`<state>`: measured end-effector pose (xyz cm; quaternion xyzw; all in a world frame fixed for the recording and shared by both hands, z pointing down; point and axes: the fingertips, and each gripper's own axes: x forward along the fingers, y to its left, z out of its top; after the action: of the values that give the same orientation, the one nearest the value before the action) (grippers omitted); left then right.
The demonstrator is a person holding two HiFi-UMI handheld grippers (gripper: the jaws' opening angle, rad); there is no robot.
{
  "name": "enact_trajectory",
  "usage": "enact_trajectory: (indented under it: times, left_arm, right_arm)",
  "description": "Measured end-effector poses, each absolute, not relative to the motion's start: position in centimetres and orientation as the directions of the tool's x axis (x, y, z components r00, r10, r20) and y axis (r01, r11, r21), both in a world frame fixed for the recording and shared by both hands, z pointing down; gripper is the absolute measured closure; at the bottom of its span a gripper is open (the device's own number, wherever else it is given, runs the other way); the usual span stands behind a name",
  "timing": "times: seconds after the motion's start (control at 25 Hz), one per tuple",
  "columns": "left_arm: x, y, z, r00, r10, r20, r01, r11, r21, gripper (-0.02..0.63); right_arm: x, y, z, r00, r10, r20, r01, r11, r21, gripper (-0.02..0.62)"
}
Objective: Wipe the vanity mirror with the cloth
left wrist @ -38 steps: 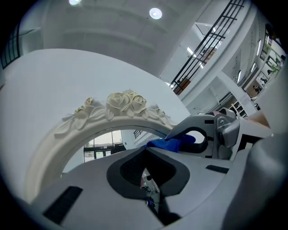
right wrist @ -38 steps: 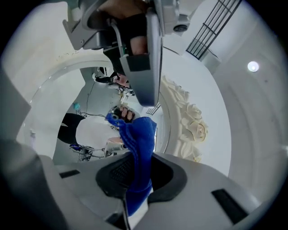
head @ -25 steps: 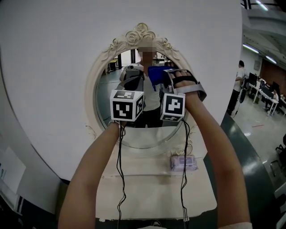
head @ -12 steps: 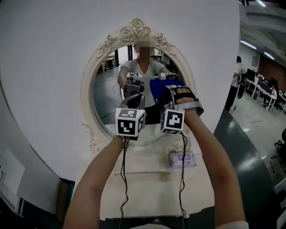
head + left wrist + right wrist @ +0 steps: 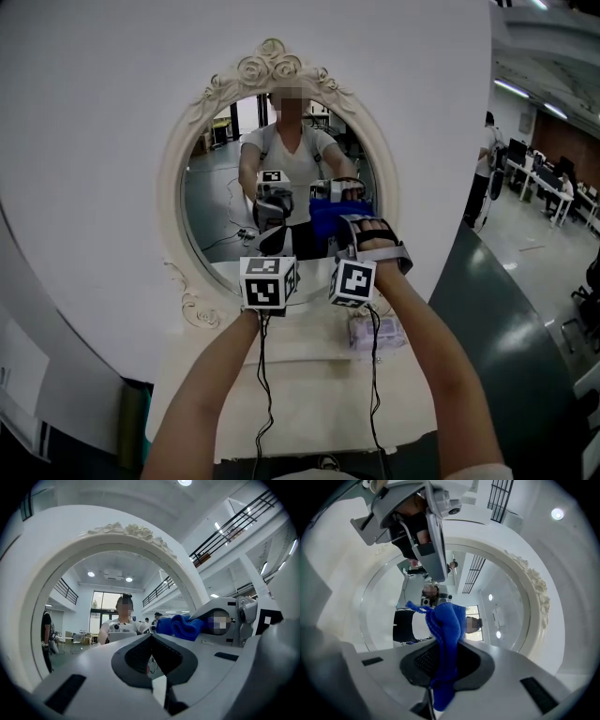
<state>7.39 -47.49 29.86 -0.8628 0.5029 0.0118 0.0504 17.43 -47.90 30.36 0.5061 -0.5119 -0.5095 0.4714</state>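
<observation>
Right gripper clamps blue cloth before vanity mirror.

I've got the blue cloth in my right gripper, low on the vanity mirror, 5 o'clock; left gripper just beside, 9 o'clock.

Whether cloth touches vanity mirror glass: indeterminate. Packet partly behind forearm; print illegible.
</observation>
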Motion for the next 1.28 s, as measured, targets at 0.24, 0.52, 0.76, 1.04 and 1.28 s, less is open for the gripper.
enact_trajectory:
  times: [0.24, 0.52, 0.76, 1.04, 1.28]
  left_arm:
    - [6.7, -47.8, 35.1, 0.463, -0.887, -0.011, -0.886, -0.463, 0.016, 0.601]
    - [6.6, -46.8, 40.2, 0.475, -0.877, 0.076, -0.879, -0.477, -0.009, 0.602]
    - [5.2, -46.4, 44.4, 0.446, -0.885, 0.136, -0.894, -0.448, 0.019, 0.601]
    - [3.2, -45.8, 49.8, 0.407, -0.885, 0.225, -0.912, -0.405, 0.058, 0.601]
    - [1.5, -45.1, 53.7, 0.380, -0.881, 0.282, -0.924, -0.371, 0.088, 0.603]
  right_arm:
    - [16.7, -48.0, 34.6, -0.053, -0.999, 0.011, -0.099, 0.016, 0.995, 0.529]
    - [16.5, -47.6, 41.0, -0.060, -0.991, 0.120, -0.184, 0.129, 0.974, 0.529]
    - [15.9, -47.5, 46.7, -0.063, -0.974, 0.219, -0.183, 0.227, 0.957, 0.529]
    - [13.6, -47.1, 51.1, -0.097, -0.948, 0.302, -0.205, 0.316, 0.926, 0.529]
    - [11.1, -46.7, 55.1, -0.135, -0.920, 0.368, -0.205, 0.390, 0.898, 0.529]
